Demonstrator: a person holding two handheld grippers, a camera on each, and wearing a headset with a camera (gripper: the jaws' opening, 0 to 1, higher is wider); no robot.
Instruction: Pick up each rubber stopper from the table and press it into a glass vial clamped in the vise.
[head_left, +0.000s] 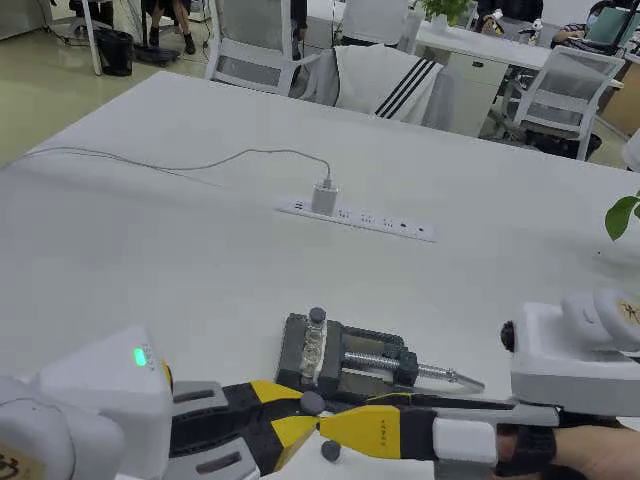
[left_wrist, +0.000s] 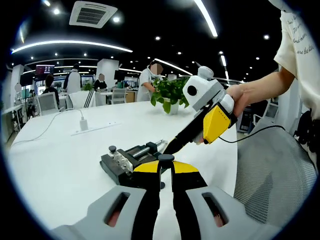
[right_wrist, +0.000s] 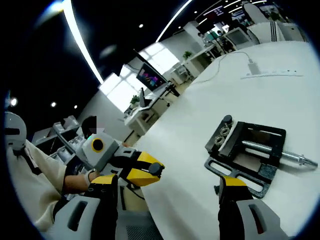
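While left tool (left_wrist: 166, 163) clenches stopper (head_left: 312, 402), right tool (right_wrist: 169, 181) released; vise (head_left: 293, 346) holds stoppered vial (head_left: 316, 342).

White table (head_left: 150, 250) bears vise (head_left: 400, 368), power strip (head_left: 355, 217), perhaps stopper (head_left: 330, 451).

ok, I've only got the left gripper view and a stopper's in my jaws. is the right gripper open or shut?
Observer: Open. In the right gripper view the right gripper has its jaws spread wide with nothing between them.
Operator: any vials unplugged in the vise?
Observer: Looks so. The right gripper view looks down on the vise. There is one plugged vial at one end of the row, and beside it what look like two open vial mouths.
Operator: spare stoppers on the table?
Observer: Apart from the stopper you hold, the head view shows one loose stopper on the table, just below the gripper tips.
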